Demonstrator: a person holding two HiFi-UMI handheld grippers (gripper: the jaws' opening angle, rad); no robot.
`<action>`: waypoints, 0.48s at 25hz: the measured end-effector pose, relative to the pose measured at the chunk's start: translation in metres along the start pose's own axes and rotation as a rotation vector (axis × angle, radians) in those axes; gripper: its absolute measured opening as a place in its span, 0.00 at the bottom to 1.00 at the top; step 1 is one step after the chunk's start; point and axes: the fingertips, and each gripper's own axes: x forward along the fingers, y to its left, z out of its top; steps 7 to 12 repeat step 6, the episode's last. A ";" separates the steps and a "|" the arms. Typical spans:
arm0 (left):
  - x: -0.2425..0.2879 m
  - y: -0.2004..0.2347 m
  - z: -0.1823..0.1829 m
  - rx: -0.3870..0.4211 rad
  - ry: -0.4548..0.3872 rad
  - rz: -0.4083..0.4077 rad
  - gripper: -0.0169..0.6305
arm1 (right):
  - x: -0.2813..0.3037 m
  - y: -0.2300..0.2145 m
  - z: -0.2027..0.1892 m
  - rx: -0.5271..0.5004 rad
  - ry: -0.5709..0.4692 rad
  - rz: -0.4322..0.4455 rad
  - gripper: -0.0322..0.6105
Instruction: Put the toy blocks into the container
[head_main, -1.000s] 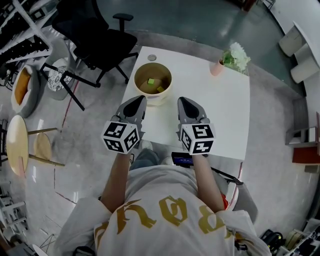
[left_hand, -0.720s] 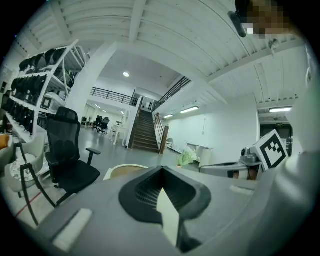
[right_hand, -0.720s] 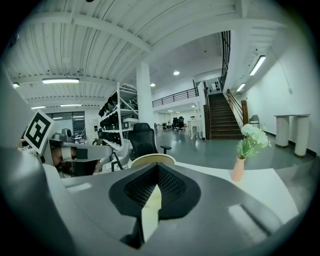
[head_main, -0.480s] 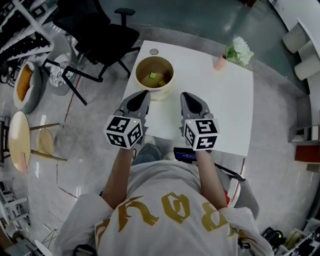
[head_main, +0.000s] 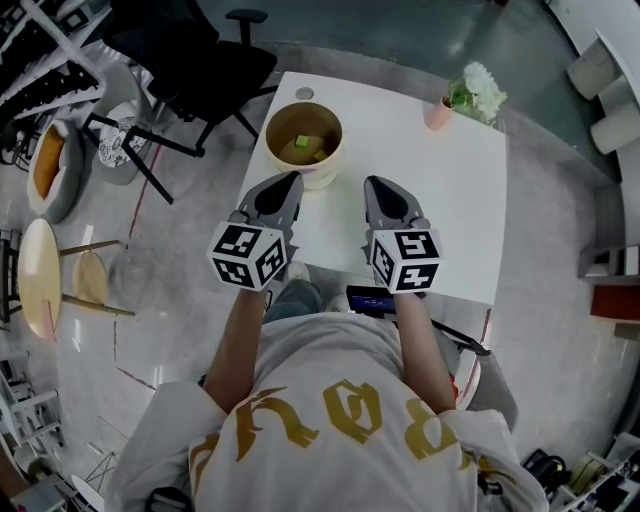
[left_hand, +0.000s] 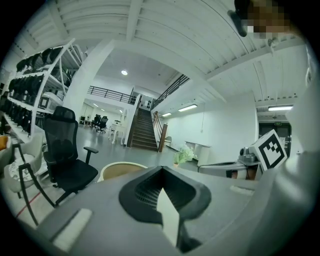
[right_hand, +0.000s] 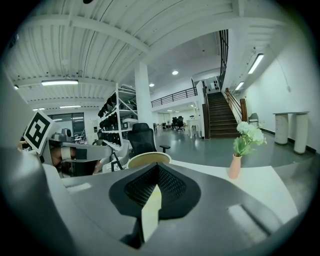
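The container, a cream round bowl (head_main: 325, 176), stands at the white table's far left and holds a green block (head_main: 303, 141) and a yellow-green block (head_main: 320, 155). My left gripper (head_main: 289, 181) hovers over the table's near edge, just short of the bowl, shut and empty. My right gripper (head_main: 373, 185) is level with it to the right, also shut and empty. In the left gripper view the left gripper (left_hand: 160, 189) points past the bowl's rim (left_hand: 122, 169). In the right gripper view the right gripper (right_hand: 156, 183) has the rim (right_hand: 149, 158) just beyond it.
A pink vase with white flowers (head_main: 470, 100) stands at the table's (head_main: 440, 210) far right corner. A black office chair (head_main: 195, 50) stands left of the table, and a small round lid (head_main: 304, 93) lies behind the bowl. A phone (head_main: 372, 299) rests near the person's lap.
The head view has drifted a little, so everything sits slightly higher in it. Both grippers stay side by side, shut, at about the same distance from the bowl.
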 end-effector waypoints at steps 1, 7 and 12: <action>0.000 -0.001 0.000 0.001 0.001 -0.001 0.03 | 0.000 -0.001 0.000 0.002 0.001 -0.001 0.09; 0.006 -0.005 -0.001 0.001 -0.004 -0.002 0.03 | 0.001 -0.011 -0.002 0.001 0.004 -0.003 0.09; 0.006 -0.005 -0.001 0.001 -0.004 -0.002 0.03 | 0.001 -0.011 -0.002 0.001 0.004 -0.003 0.09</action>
